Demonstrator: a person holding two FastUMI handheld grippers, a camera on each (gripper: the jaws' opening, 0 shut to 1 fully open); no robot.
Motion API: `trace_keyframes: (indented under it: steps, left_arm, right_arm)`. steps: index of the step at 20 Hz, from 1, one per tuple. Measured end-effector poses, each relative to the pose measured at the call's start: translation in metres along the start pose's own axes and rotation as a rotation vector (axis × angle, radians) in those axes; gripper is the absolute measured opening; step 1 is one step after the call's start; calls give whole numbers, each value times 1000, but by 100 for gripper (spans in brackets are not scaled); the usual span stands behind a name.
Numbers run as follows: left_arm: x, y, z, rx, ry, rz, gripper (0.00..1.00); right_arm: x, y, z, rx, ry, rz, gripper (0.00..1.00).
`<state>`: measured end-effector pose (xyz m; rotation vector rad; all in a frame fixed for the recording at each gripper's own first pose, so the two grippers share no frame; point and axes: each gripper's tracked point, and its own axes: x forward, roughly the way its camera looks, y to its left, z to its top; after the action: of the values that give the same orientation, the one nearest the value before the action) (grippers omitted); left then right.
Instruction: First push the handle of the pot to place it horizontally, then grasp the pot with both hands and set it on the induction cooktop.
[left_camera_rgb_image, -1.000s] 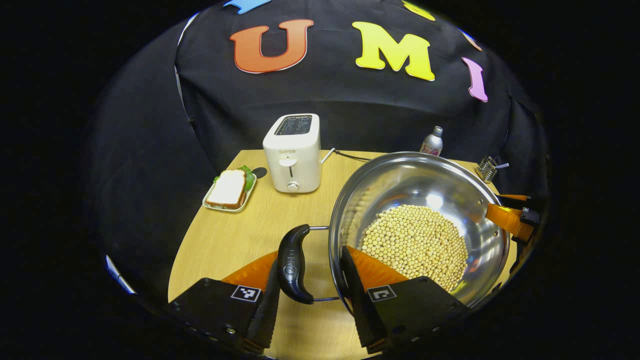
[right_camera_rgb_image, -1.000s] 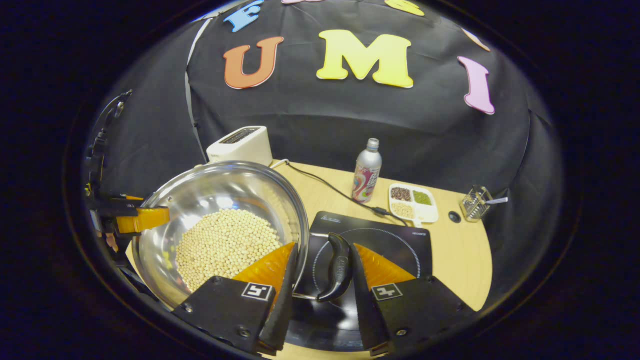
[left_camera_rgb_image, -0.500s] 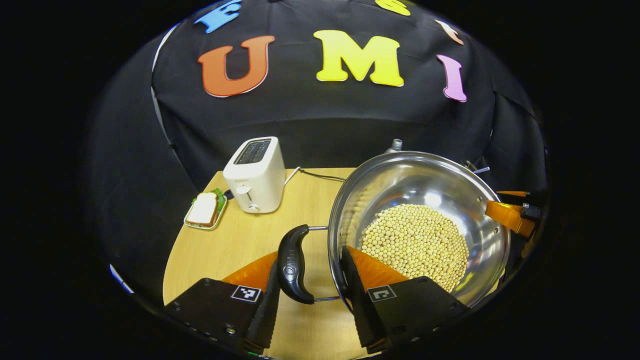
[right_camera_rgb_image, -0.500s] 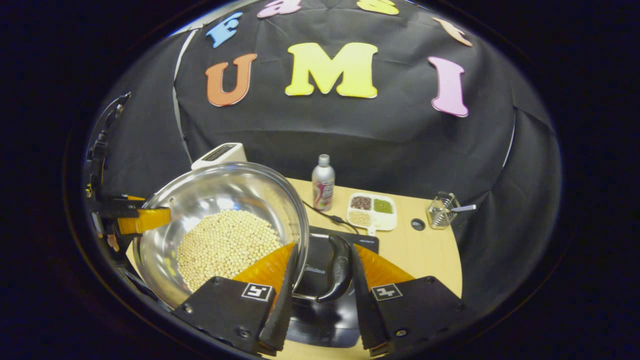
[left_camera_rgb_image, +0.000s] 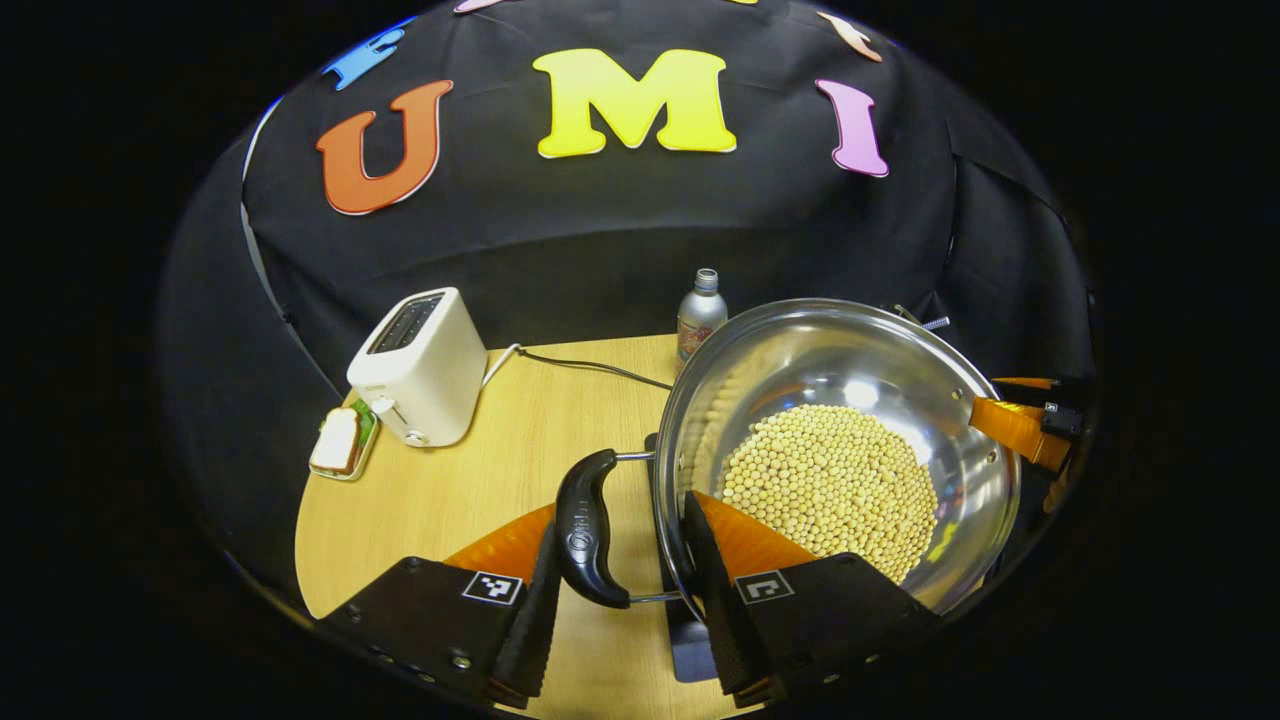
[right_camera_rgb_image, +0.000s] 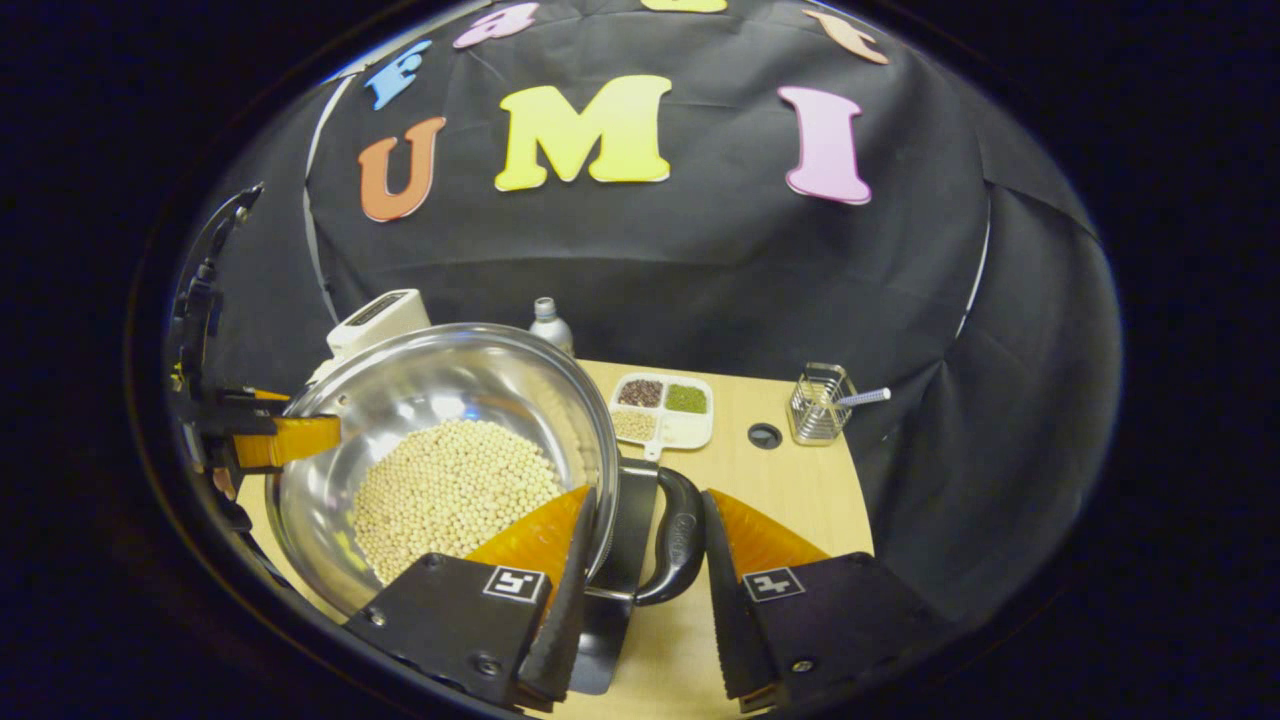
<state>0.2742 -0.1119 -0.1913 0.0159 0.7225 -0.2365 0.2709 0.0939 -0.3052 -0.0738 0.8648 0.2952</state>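
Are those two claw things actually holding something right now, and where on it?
Yes: the pot. The left gripper brackets its black side handle; the right gripper brackets the opposite handle.

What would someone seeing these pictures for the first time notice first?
The big steel pot heaped with pale beans, held up at both black side handles, the left tool around one and the right tool around the other. Under it a dark cooktop edge peeks out; a white toaster stands far left on the table.

Booth kitchen mock-up: toaster (left_camera_rgb_image: 417, 368), table (left_camera_rgb_image: 480, 480), black cloth wall (left_camera_rgb_image: 600, 240).
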Motion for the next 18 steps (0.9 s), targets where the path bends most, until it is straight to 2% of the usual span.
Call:
trace_keyframes:
  steps: [5, 11, 15, 16, 18]
  left_arm:
    - [23, -10, -11, 3, 31, 0, 62]
    - [72, -7, -28, -11, 69, -11, 62]
    - [92, -7, -45, -30, 69, -18, 62]
    - [95, -7, -40, -43, 18, -31, 62]
    - [95, -7, -40, -63, -24, -40, 63]
  right_arm:
    - [34, -8, -21, 20, 44, 5, 58]
    - [74, -10, -41, 34, 75, -2, 56]
    - [96, -9, -61, 59, 50, -3, 58]
    - [99, -12, -59, 73, -4, -15, 57]
    - [98, -13, -60, 96, -34, -9, 58]
